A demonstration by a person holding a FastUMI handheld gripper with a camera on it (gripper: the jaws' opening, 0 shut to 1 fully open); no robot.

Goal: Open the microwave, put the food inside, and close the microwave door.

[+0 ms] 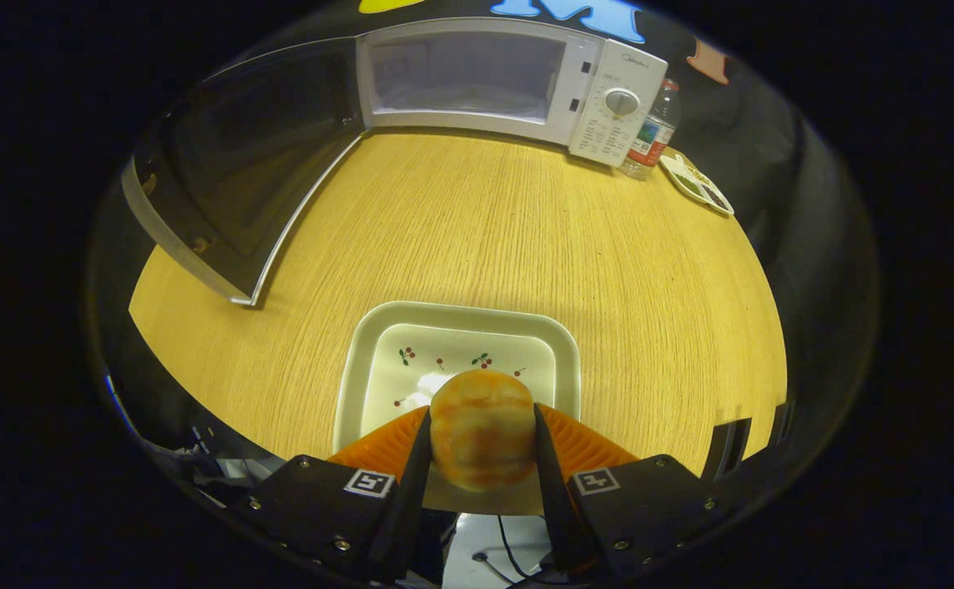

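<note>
Gripping a round bun [483, 440], the gripper [482, 446] has its jaws part-closed, one finger pressed flat against each side of it. Bun: domed, smooth-skinned, pale tan with darker orange-brown marbling, soft-looking; it fills the whole gap between the fingers.

Below and just ahead of the fingers sits a plate [372, 352]: square with rounded corners, glossy cream glaze, raised rim, small red-berry and green-leaf sprigs painted on its flat middle. Whether the bun's underside touches the plate or hangs clear of it, cannot tell.

Table [477, 229]: light yellow wood laminate, fine straight grain, matte.

Beyond the plate, at the far side of the table, stands the microwave [518, 82]: white boxy casing, cavity open and pale inside, control panel with one round knob on its right. Its door [240, 172] is swung wide to the left, a dark glossy pane in a thin pale frame.

Just beside the microwave's right side stands a clear plastic bottle [657, 127] with a red cap and coloured label. Near it lies a small oblong dish [696, 185], contents too small to tell.
</note>
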